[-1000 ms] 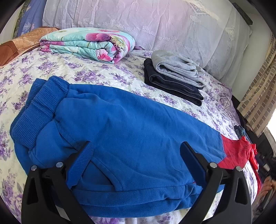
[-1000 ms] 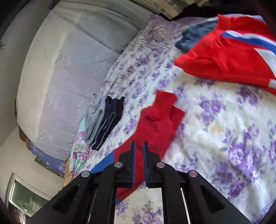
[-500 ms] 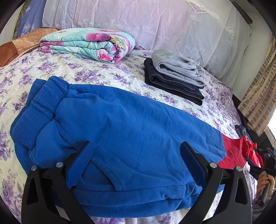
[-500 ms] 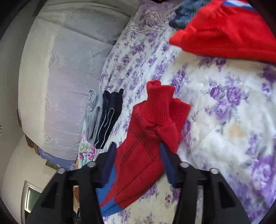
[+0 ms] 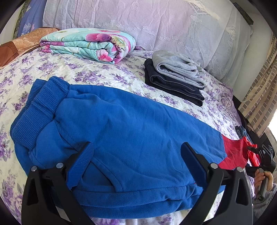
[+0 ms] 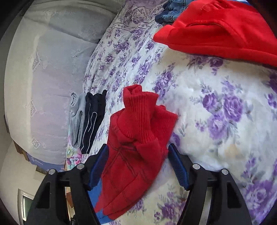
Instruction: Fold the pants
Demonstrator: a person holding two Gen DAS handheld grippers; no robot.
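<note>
You have before you: one pair of blue-and-red pants (image 5: 131,138); one stack of two folded garments, one grey (image 5: 178,69) and one dark navy (image 5: 173,88); one folded floral quilt (image 5: 90,45); one loose red garment (image 6: 221,31); one scrap of denim (image 6: 171,12); two grippers, left (image 5: 136,152) and right (image 6: 136,155).

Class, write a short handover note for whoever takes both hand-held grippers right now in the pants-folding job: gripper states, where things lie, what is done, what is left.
Left hand-held gripper: open, over the blue upper part of the pants, gripping nothing.
Right hand-held gripper: open, its jaws have just been opening; the red ribbed cuffs lie between the pads, not pinched.
Pants: flat on the floral bedspread, legs laid together.
Done: gray and dark pants folded and stacked by the headboard.
Left: probably grip the cuffs and fold toward the waistband.
</note>
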